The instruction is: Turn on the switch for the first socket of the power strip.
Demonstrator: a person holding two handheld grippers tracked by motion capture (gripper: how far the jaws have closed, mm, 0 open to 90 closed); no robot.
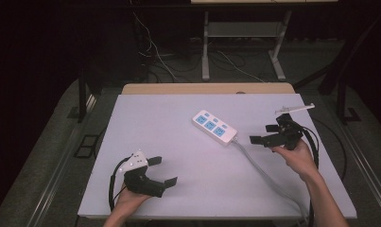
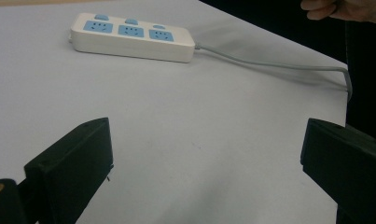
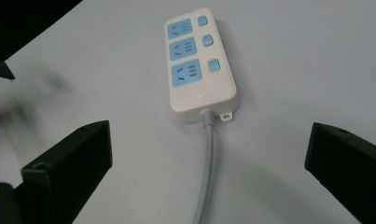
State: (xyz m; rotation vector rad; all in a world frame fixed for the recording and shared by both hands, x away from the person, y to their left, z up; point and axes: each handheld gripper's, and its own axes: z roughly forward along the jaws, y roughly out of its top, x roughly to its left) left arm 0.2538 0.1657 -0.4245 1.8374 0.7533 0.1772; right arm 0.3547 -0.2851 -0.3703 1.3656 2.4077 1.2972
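1. A white power strip (image 1: 214,126) with three blue sockets and three blue switches lies flat on the grey table (image 1: 178,156), a little right of centre toward the far side; its grey cable (image 1: 268,177) trails off the near right edge
2. Nothing is plugged into any socket, and I can see no plug or other loose item on the table, so what the job is meant to be is not clear from here
3. The left gripper (image 1: 163,171) sits low near the front left of the table, well apart from the strip, jaws spread wide with nothing between them
4. The right gripper (image 1: 266,134) is held just beside the cable end of the strip, pointed at it, jaws also spread and empty, not touching it
5. My guess is that little or nothing has been done yet: the strip looks untouched, and any grasp, press or move of it is still to come, most likely from the right side
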